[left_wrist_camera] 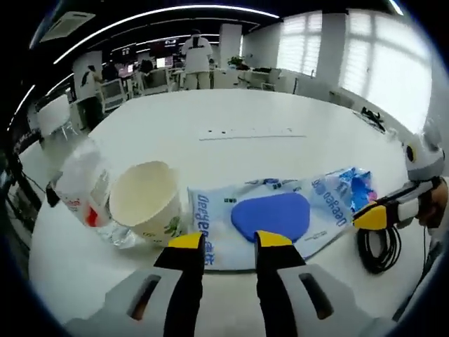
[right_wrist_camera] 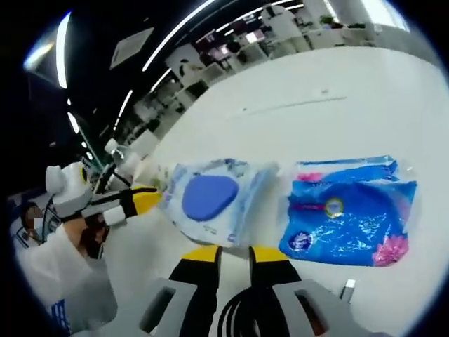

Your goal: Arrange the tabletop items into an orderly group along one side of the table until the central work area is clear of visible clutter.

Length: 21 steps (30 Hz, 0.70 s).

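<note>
A flat wipes pack with a blue oval lid point(left_wrist_camera: 270, 216) lies just ahead of my left gripper point(left_wrist_camera: 229, 240), which is open with nothing between its tips. Left of the pack stand a cream paper cup point(left_wrist_camera: 146, 200) and a crumpled clear bottle point(left_wrist_camera: 84, 186). A blue packet point(left_wrist_camera: 351, 189) lies at the pack's right end. My right gripper point(right_wrist_camera: 235, 254) is open by a narrow gap, above a black cable coil point(right_wrist_camera: 238, 314). The wipes pack point(right_wrist_camera: 210, 196) and the blue packet point(right_wrist_camera: 347, 217) lie ahead of it. The right gripper point(left_wrist_camera: 379, 214) also hovers over the cable point(left_wrist_camera: 379, 247).
The white table point(left_wrist_camera: 245, 116) stretches far ahead with a thin strip point(left_wrist_camera: 251, 133) lying on it. A small white plug point(right_wrist_camera: 347, 288) rests near the cable. The left gripper point(right_wrist_camera: 137, 202) enters from the left, by a person's sleeve point(right_wrist_camera: 66, 281). People stand by desks in the background.
</note>
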Each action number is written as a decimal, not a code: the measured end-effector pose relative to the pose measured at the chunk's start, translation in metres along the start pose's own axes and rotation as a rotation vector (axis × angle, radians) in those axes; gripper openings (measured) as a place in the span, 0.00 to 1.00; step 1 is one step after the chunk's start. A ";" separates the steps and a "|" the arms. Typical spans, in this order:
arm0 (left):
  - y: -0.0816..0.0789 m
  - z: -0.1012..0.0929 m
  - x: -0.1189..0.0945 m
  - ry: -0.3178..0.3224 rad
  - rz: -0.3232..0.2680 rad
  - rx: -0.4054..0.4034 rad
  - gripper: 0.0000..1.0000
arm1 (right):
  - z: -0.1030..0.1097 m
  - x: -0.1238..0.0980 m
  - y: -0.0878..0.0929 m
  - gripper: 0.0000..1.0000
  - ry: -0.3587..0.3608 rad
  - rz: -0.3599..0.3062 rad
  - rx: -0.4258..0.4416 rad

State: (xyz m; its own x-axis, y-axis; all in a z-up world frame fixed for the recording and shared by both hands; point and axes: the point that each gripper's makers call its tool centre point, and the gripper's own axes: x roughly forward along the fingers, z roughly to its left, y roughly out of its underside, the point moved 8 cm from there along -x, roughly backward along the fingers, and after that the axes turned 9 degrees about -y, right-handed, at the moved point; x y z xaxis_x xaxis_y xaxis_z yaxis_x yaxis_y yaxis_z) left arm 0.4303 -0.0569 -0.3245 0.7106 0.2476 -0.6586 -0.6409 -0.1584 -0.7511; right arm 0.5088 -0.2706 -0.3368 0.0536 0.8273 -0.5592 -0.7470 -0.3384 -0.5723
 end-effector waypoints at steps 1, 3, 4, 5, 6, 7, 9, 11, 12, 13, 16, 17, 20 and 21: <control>0.002 0.000 0.003 -0.004 0.014 -0.001 0.33 | 0.002 -0.004 -0.002 0.12 0.009 0.004 -0.032; 0.006 -0.009 0.002 -0.014 0.055 -0.025 0.42 | 0.001 -0.011 -0.009 0.07 0.049 0.021 -0.134; 0.011 -0.008 0.009 -0.018 0.072 -0.035 0.46 | 0.002 -0.013 -0.012 0.05 0.048 0.014 -0.187; 0.014 -0.008 0.012 -0.018 0.076 -0.032 0.49 | 0.005 -0.017 -0.018 0.02 0.055 -0.001 -0.245; 0.017 -0.009 0.013 -0.024 0.092 -0.023 0.49 | 0.007 -0.019 -0.021 0.00 0.054 -0.006 -0.281; 0.019 -0.010 0.013 -0.033 0.105 -0.005 0.47 | 0.011 -0.022 -0.025 0.00 0.040 -0.001 -0.341; 0.019 -0.013 0.014 -0.041 0.101 0.007 0.48 | 0.012 -0.020 -0.031 0.00 0.029 0.007 -0.410; 0.020 -0.011 0.017 -0.029 0.099 -0.004 0.49 | 0.014 -0.017 -0.040 0.00 0.028 0.037 -0.482; 0.020 -0.012 0.017 -0.032 0.102 0.000 0.49 | 0.016 -0.014 -0.047 0.00 0.025 0.041 -0.535; 0.020 -0.012 0.017 -0.034 0.102 0.002 0.49 | 0.017 -0.012 -0.049 0.00 0.020 0.043 -0.547; 0.020 -0.013 0.017 -0.033 0.100 -0.010 0.49 | 0.019 0.006 -0.054 0.00 -0.008 0.083 -0.574; 0.021 -0.013 0.017 -0.034 0.100 -0.012 0.49 | 0.018 0.012 -0.055 0.00 -0.018 0.085 -0.594; 0.022 -0.011 0.019 -0.031 0.102 -0.016 0.49 | 0.009 0.024 -0.054 0.00 0.023 0.155 -0.634; 0.023 -0.012 0.019 -0.028 0.102 -0.020 0.50 | 0.006 0.026 -0.053 0.00 0.027 0.173 -0.629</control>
State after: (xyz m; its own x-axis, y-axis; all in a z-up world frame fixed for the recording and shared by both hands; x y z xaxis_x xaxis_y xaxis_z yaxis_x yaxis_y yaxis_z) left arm 0.4323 -0.0670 -0.3543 0.6332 0.2559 -0.7304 -0.7035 -0.2031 -0.6810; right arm 0.5456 -0.2282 -0.3174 -0.0098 0.7289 -0.6845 -0.2168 -0.6698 -0.7102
